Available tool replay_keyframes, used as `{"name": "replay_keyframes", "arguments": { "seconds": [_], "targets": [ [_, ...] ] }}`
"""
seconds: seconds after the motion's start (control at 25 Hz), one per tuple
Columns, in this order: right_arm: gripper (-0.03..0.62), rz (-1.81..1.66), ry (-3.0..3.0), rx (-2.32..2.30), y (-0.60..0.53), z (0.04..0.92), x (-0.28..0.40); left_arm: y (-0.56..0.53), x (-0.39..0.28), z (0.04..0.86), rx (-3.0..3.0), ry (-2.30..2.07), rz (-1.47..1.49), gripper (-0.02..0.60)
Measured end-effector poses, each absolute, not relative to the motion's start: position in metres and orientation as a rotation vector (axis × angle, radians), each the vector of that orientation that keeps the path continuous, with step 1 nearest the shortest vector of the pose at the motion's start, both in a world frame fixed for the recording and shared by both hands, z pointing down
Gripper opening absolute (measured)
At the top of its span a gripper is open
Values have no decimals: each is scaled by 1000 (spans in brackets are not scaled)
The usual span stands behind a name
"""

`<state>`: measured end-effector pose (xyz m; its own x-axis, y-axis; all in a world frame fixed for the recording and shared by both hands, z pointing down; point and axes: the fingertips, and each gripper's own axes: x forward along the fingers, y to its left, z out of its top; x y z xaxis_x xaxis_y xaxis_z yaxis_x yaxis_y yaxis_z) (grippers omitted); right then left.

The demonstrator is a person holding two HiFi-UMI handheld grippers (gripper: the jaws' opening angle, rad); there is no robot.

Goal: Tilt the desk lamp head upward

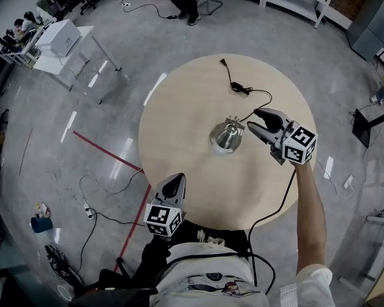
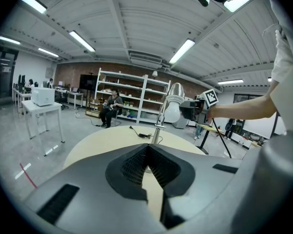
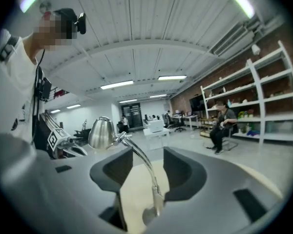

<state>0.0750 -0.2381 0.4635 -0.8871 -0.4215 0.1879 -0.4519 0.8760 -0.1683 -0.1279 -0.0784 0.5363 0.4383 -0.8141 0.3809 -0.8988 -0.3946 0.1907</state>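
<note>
My right gripper (image 1: 252, 119) hung wide open and empty just beside the lamp head (image 1: 225, 135), on the side facing the table's right edge, as I lined up to tilt the shade upward. The desk lamp (image 2: 173, 108) stood near the middle of the round table (image 1: 179, 107), and its black cord (image 1: 240, 88) trailed toward the far edge. Along my right jaws the curved metal neck (image 3: 147, 165) rose in the gap between the pads, touching neither. My left gripper (image 1: 178, 178) waited at the table's near edge, well apart from the lamp, with its jaws closed on nothing.

As I judged it, the step called for a careful approach. The pads needed to close squarely on the head where it meets the neck, not on the slick dome, which looked likely to slip. The lift then needed to be slow and rotate about the joint. A light base could slide or tip under a hard pull, so I thought my idle left gripper might usefully steady it.
</note>
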Motion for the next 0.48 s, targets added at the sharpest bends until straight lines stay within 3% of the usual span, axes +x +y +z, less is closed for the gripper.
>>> {"name": "replay_keyframes", "arguments": {
  "seconds": [0.2,0.48],
  "targets": [
    [180,125,-2784,1157,-203,431,110,-84,-137,521,2370,-1457,286,-8],
    [178,139,-2672,1624,-127,403,119,-104,-137,475,2496,-1448,184,-8]
  ]
}}
